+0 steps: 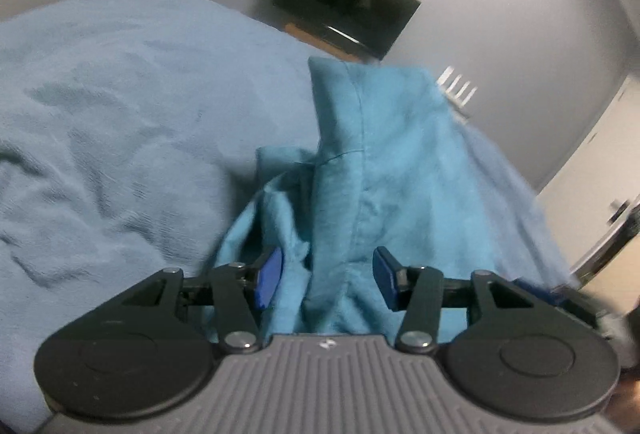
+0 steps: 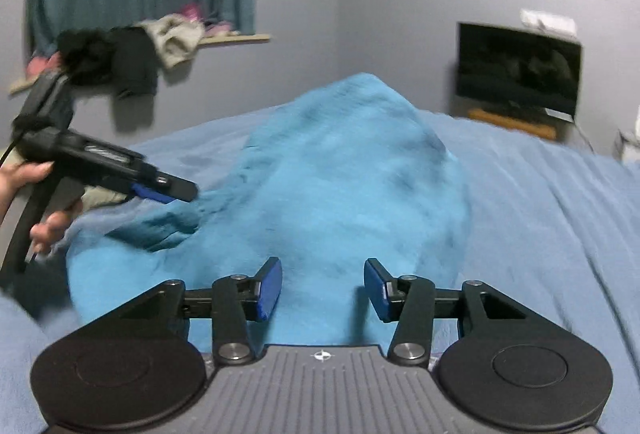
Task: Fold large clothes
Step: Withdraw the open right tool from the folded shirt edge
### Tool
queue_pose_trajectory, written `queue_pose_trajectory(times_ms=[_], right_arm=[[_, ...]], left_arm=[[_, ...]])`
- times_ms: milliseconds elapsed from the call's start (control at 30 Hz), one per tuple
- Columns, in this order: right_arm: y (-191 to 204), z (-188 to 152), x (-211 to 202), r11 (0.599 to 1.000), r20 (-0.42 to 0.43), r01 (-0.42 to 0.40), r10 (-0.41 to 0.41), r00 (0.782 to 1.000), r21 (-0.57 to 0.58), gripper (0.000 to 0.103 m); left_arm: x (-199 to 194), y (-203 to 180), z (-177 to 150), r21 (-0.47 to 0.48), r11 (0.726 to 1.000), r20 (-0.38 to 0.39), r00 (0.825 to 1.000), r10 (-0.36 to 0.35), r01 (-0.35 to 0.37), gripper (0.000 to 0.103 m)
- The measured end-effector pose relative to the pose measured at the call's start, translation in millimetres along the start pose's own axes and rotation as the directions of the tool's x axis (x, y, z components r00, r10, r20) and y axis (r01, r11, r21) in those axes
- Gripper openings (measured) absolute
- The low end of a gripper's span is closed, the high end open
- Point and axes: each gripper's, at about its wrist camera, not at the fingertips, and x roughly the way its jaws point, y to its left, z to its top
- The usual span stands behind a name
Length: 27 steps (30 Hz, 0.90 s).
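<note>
On a bed (image 2: 540,218) spread with a pale blue blanket, a teal sweatshirt (image 2: 344,170) lies heaped in a mound, nowhere near flat, as a person works two hand-held tools over it. Judging by the rumpled pile, the fold has barely begun: the cloth looks to be at the gathering and straightening stage. The left tool (image 1: 326,278) sits low against the garment, its blue pads part-way apart with bunched fabric and a seam between them, though the pads do not visibly press on the cloth. The right tool (image 2: 323,286) hovers over the near edge of the heap, its jaws likewise half open and holding nothing. From the right-hand camera, the person's hand (image 2: 28,174) can be seen gripping the left tool's handle at the sweatshirt's side. The next move probably calls for each tool to close on an edge or corner and draw the soft, thick fabric out flat. A dark television (image 2: 518,68) stands beyond the bed.
</note>
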Motion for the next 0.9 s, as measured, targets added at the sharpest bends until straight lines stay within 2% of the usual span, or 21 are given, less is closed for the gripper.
queue_pose_trajectory(times_ms=[100, 167, 233, 267, 367, 467, 533, 600, 633, 667, 733, 800, 867, 900], right_arm=[[0.0, -4.7, 10.9, 1.0, -0.006, -0.008, 0.008, 1.0, 0.03, 0.049], [-0.3, -6.4, 17.2, 1.0, -0.004, -0.015, 0.015, 1.0, 0.024, 0.049], [2.0, -9.9, 23.1, 1.0, -0.003, -0.022, 0.022, 1.0, 0.014, 0.049], [4.2, -8.7, 27.8, 1.0, -0.002, -0.021, 0.021, 1.0, 0.012, 0.048], [4.0, -2.9, 42.7, 0.999, -0.005, -0.027, 0.027, 1.0, 0.019, 0.046], [3.3, 0.5, 49.1, 0.999, 0.0, -0.026, 0.026, 1.0, 0.028, 0.046], [2.3, -0.3, 52.1, 0.999, 0.002, -0.028, 0.027, 1.0, 0.039, 0.046], [0.9, -1.3, 53.5, 0.998, 0.003, -0.03, 0.03, 1.0, 0.046, 0.044], [1.6, -0.7, 52.6, 0.998, 0.003, -0.029, 0.029, 1.0, 0.048, 0.044], [1.7, -0.2, 51.5, 0.998, 0.004, -0.03, 0.03, 1.0, 0.048, 0.044], [2.3, -0.3, 53.7, 0.998, 0.003, -0.029, 0.029, 1.0, 0.049, 0.044], [2.0, -0.3, 55.0, 0.999, 0.004, -0.028, 0.028, 1.0, 0.047, 0.044], [1.3, 0.5, 55.0, 0.999, 0.006, -0.028, 0.027, 1.0, 0.045, 0.044], [1.2, 0.9, 55.1, 0.999, 0.006, -0.028, 0.028, 1.0, 0.045, 0.044]], left_arm=[[-2.6, -1.9, 4.4, -0.01, 0.999, 0.037, 0.999, 0.032, -0.031, 0.048], [-10.5, -10.9, 7.6, 0.039, 0.996, 0.092, 0.993, 0.071, -0.075, 0.048], [-21.3, -25.3, 7.3, 0.086, 0.994, 0.122, 0.991, 0.06, -0.071, 0.048], [-20.7, -28.7, 7.7, 0.103, 0.993, 0.109, 0.993, 0.04, -0.051, 0.048], [-2.1, -27.5, 3.0, 0.09, 0.996, -0.019, 1.0, 0.005, -0.004, 0.048], [25.7, -15.9, -6.9, 0.083, 0.994, -0.14, 0.987, 0.076, -0.065, 0.048], [36.5, -7.2, -10.3, 0.082, 0.992, -0.177, 0.979, 0.105, -0.091, 0.049], [43.6, 3.3, -11.9, 0.038, 0.997, -0.2, 0.977, 0.075, -0.068, 0.054], [45.7, 8.2, -12.2, 0.008, 0.999, -0.207, 0.977, 0.045, -0.044, 0.06], [47.2, 14.0, -12.8, -0.035, 0.999, -0.212, 0.977, -0.009, 0.002, 0.07], [53.2, 24.9, -14.9, -0.124, 0.986, -0.214, 0.967, -0.137, 0.113, 0.081], [56.7, 31.4, -15.5, -0.132, 0.983, -0.216, 0.964, -0.157, 0.13, 0.082], [63.2, 38.2, -17.6, -0.111, 0.989, -0.227, 0.966, -0.121, 0.098, 0.082], [64.0, 41.1, -18.7, -0.111, 0.988, -0.227, 0.966, -0.126, 0.103, 0.082]])
